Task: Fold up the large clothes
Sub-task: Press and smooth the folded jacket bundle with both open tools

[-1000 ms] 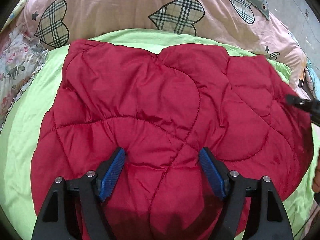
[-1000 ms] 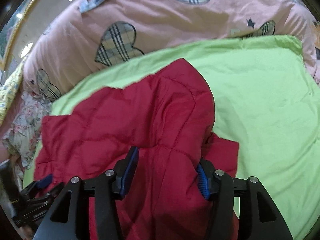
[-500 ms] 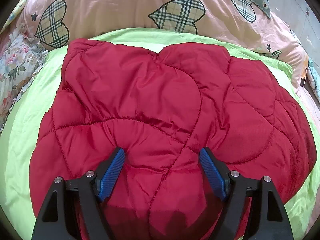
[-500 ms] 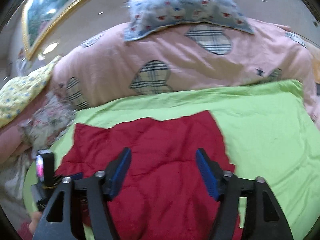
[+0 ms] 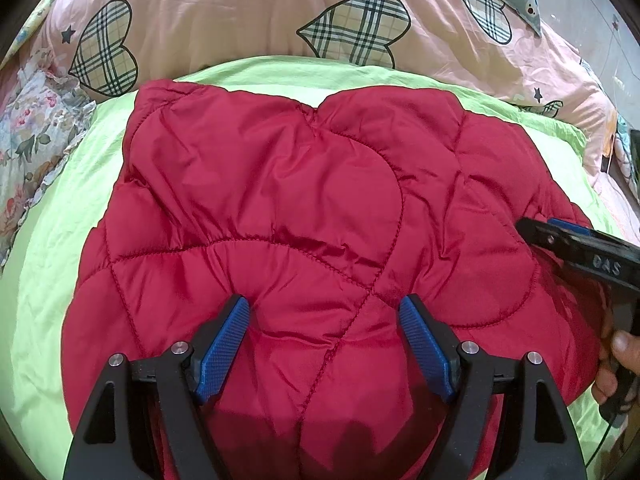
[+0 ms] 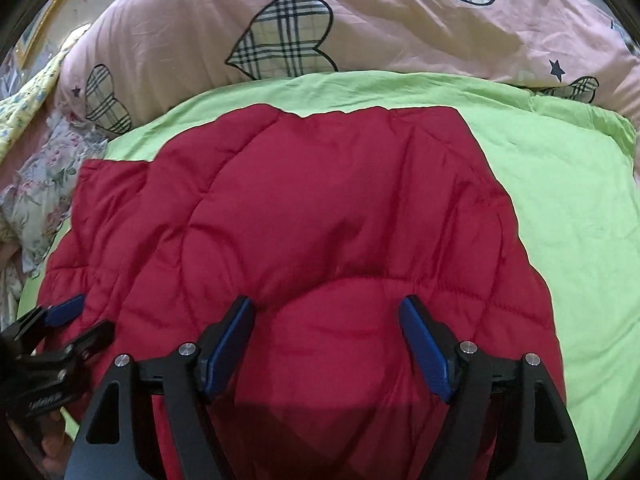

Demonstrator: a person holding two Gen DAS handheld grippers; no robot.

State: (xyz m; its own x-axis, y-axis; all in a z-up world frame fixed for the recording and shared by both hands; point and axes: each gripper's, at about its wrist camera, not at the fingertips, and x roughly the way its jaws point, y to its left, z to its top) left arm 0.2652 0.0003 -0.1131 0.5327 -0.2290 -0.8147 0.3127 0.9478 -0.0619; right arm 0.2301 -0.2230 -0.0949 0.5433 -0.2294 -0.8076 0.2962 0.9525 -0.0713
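at the near edge of the bed, the left gripper (image 5: 324, 344) stands with its jaws spread wide over the red quilted jacket (image 5: 288, 208), the blue pads clear of the cloth and pinching nothing. the right gripper (image 6: 326, 344) is spread likewise; its jaws have just been opening, and only flat padding lies below the gap, none of it gripped. both claws tilt downward over the near hem, which, in my judgement, places them to press the bulk flat or to take a fresh hold for another fold. each claw shows in the other's view, at the jacket's outer edges, with a hand (image 5: 616, 364) on the right one's handle.

the jacket lies on a green sheet (image 6: 560, 200), already doubled into a compact block with its edges fairly square; i judge the fold well advanced. behind it, a pink quilt (image 5: 240, 12) with plaid hearts is heaped.

count: two grippers, one jacket, one green sheet, one pink quilt, one floral cloth (image 5: 32, 128) at the left side.
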